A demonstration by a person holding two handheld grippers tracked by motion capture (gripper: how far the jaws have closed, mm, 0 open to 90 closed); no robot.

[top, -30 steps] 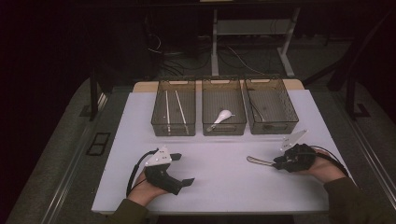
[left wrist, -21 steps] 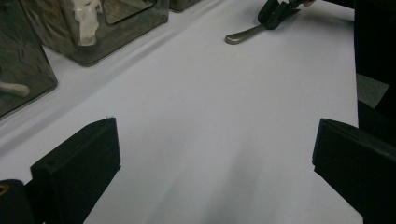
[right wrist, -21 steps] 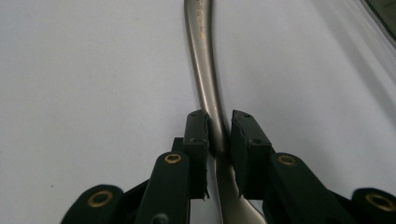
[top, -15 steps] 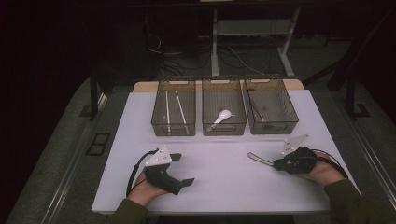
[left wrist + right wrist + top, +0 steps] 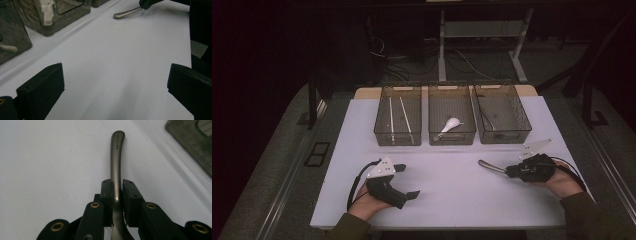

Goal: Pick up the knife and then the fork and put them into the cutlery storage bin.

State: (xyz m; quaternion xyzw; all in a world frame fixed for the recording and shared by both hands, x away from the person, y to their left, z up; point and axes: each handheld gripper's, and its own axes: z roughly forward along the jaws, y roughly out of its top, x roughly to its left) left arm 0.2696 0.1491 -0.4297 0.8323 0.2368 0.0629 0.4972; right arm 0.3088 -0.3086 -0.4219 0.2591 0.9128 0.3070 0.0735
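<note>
Between my right gripper's (image 5: pixel 116 192) pads sits a metal utensil handle (image 5: pixel 117 157), clamped for lifting, probably a spoon; left gripper (image 5: pixel 113 82) idles wide open.

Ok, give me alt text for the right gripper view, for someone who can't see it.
The right gripper has its two black jaws closed on a metal utensil handle, which sticks out ahead over the white table. The corner of a dark see-through bin sits at upper right.
</note>
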